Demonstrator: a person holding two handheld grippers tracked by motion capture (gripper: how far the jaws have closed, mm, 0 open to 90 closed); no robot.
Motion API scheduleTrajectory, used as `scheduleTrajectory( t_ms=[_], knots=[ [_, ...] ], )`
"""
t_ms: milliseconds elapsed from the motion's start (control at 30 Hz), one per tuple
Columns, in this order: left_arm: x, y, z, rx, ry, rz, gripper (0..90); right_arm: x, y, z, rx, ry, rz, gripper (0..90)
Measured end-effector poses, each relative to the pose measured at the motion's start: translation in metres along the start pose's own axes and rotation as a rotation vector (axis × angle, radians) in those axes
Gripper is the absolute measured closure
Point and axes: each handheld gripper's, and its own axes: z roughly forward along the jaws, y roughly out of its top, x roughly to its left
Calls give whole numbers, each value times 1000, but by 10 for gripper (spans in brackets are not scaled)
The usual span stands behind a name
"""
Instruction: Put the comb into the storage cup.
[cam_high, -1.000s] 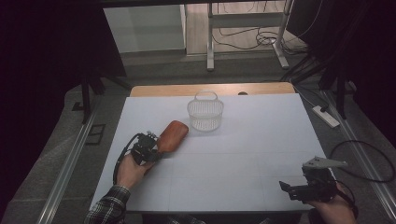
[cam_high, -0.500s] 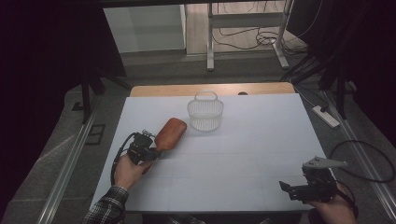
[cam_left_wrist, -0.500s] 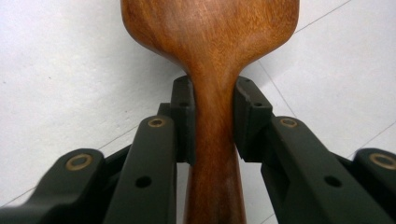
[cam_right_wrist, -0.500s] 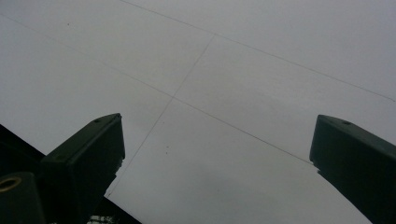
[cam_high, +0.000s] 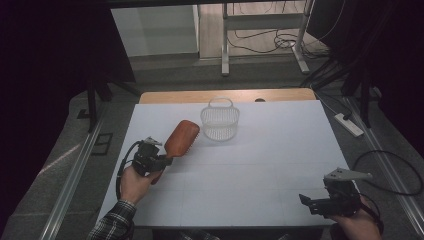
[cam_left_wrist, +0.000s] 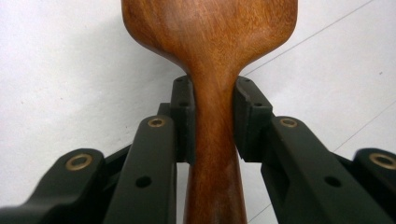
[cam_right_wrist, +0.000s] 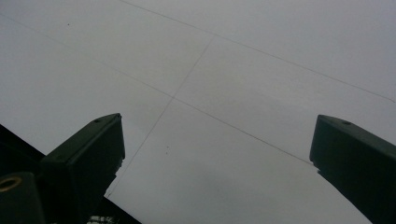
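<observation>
Left tool (cam_high: 162, 161), near the tabletop's (cam_high: 270, 150) left edge: clamped on the neck of the wooden brush (cam_high: 182, 137), pads tight on both sides of the handle in the left gripper view (cam_left_wrist: 212, 116). Since a second ago: brush head now tilted higher and pointing more steeply toward the far edge, closer to the white basket (cam_high: 220, 121), though not yet touching it. Grip unchanged throughout, handle squarely between the jaws.

Meaning, by judgement: brush lifted and on its way to the basket, which sits near the middle of the far edge; remaining work probably a short carry over the rim and a release.

Right tool (cam_high: 326, 202), at the near right corner: jaws wide apart, nothing between them, bare tabletop beneath (cam_right_wrist: 219, 140); unmoved, idle.
</observation>
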Motion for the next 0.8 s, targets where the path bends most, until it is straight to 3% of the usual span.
scheduleTrajectory(
  t_ms=[400,800],
  knots=[
    [-6,-1,-14,-69,-18,6,722,0,0,-1,-9,1,0,28],
    [-16,0,-24,-126,-45,43,721,1,0,-3,-24,20,-14,14]
  ],
)
